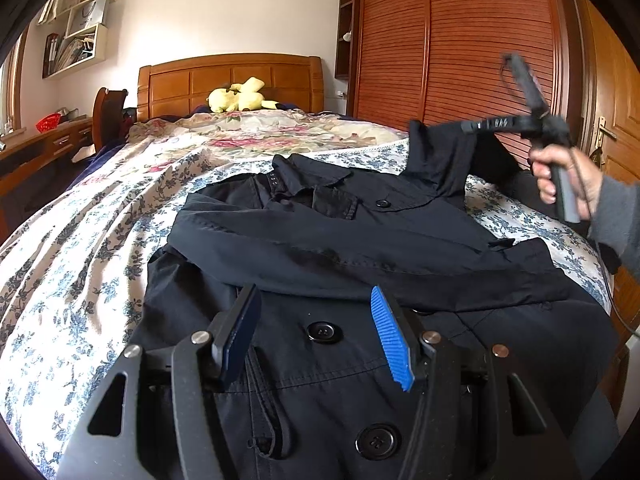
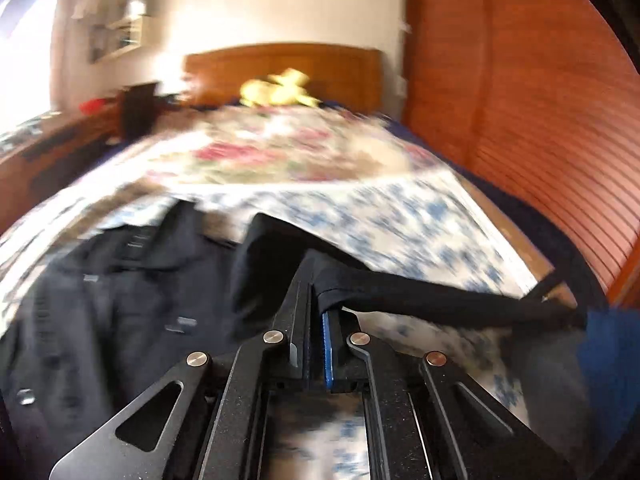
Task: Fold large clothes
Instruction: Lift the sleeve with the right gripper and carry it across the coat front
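One black coat (image 1: 360, 248) on one bed (image 1: 80, 280), three big buttons on it, one yellow stuffed toy (image 1: 236, 98), two grippers, the left gripper (image 1: 316, 332) and the right gripper (image 2: 316, 300)

Matt black cloth coat (image 1: 360, 248), glossy wooden headboard (image 1: 230, 80), ribbed blue fingers (image 1: 390, 340)

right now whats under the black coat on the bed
The black coat lies on a blue floral sheet, which shows all around it. What the sheet looks like beneath the coat is covered. One sleeve is lifted clear, pinched in the right gripper.
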The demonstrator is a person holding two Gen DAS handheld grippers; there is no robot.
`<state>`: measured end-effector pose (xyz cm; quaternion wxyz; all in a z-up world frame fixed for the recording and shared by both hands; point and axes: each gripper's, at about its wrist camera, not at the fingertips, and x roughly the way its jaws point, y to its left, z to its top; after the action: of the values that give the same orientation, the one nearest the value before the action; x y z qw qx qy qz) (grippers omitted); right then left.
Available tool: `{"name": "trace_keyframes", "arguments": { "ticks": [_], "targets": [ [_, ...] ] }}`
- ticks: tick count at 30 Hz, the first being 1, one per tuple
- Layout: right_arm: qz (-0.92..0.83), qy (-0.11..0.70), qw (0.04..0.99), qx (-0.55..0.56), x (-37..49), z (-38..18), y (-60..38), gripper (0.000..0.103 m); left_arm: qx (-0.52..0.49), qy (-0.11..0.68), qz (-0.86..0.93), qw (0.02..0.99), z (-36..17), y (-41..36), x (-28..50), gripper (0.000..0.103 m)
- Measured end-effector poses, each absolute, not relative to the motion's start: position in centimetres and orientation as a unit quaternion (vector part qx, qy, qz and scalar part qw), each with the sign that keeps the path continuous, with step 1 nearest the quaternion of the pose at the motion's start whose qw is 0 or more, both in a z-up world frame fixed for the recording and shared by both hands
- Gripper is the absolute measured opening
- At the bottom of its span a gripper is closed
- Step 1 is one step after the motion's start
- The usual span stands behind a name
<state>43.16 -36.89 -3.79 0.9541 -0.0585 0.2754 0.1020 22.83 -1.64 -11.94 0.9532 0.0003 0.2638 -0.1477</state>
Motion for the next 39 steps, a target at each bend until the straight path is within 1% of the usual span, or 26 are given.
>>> {"name": "trace_keyframes", "arguments": {
  "ticks": [2, 5, 9, 13, 15, 16, 17, 18, 19, 20, 23, 27, 34, 39],
  "targets": [
    [0.142, 0.267, 0.95, -0.076, 41.6, -2.8, -34.1, 0.002, 0.0, 0.264, -0.149, 0.953, -11.9, -1.6, 22.8, 0.056],
    [0.176, 0.27, 0.941, -0.101, 39.4, -2.8, -30.7, 0.002, -0.001, 0.265, -0.15, 0.952, -12.0, -1.6, 22.8, 0.056],
    [0.186, 0.313, 0.923, -0.126, 37.7, -4.9, -28.0, 0.002, -0.002, 0.266, -0.152, 0.952, -12.0, -1.6, 22.8, 0.056],
    [0.17, 0.365, 0.908, -0.116, 37.0, -7.3, -28.4, 0.004, -0.002, 0.264, -0.153, 0.952, -11.9, -1.5, 22.9, 0.056],
    [0.159, 0.36, 0.91, -0.133, 35.8, -7.6, -28.7, 0.01, -0.003, 0.264, -0.154, 0.952, -11.9, -1.5, 22.8, 0.056],
    [0.153, 0.352, 0.913, -0.142, 35.4, -7.4, -29.0, 0.019, -0.003, 0.264, -0.154, 0.952, -11.9, -1.5, 22.9, 0.056],
    [0.148, 0.34, 0.917, -0.146, 35.0, -7.0, -29.3, 0.033, -0.003, 0.264, -0.155, 0.952, -11.9, -1.4, 22.8, 0.056],
    [0.146, 0.332, 0.921, -0.142, 34.9, -6.5, -29.7, 0.04, -0.002, 0.263, -0.155, 0.952, -11.9, -1.5, 22.8, 0.056],
    [0.14, 0.323, 0.926, -0.134, 34.8, -5.8, -30.4, 0.049, -0.001, 0.263, -0.155, 0.952, -11.9, -1.5, 22.8, 0.056],
    [0.133, 0.317, 0.93, -0.129, 34.9, -5.1, -31.0, 0.051, -0.002, 0.263, -0.155, 0.952, -11.8, -1.5, 22.8, 0.056],
    [0.112, 0.312, 0.935, -0.125, 36.0, -4.1, -32.4, 0.053, -0.001, 0.265, -0.155, 0.952, -11.9, -1.6, 22.8, 0.056],
    [0.085, 0.326, 0.934, -0.122, 38.3, -4.9, -34.0, 0.058, -0.001, 0.264, -0.155, 0.952, -11.9, -1.7, 22.8, 0.056],
    [0.023, 0.388, 0.916, -0.102, 42.3, -9.6, -38.9, 0.063, -0.003, 0.268, -0.157, 0.951, -12.0, -1.7, 22.8, 0.056],
    [-0.025, 0.42, 0.902, -0.096, 43.3, -12.3, -42.6, 0.065, -0.002, 0.269, -0.158, 0.95, -12.1, -1.7, 22.9, 0.056]
  ]
}}
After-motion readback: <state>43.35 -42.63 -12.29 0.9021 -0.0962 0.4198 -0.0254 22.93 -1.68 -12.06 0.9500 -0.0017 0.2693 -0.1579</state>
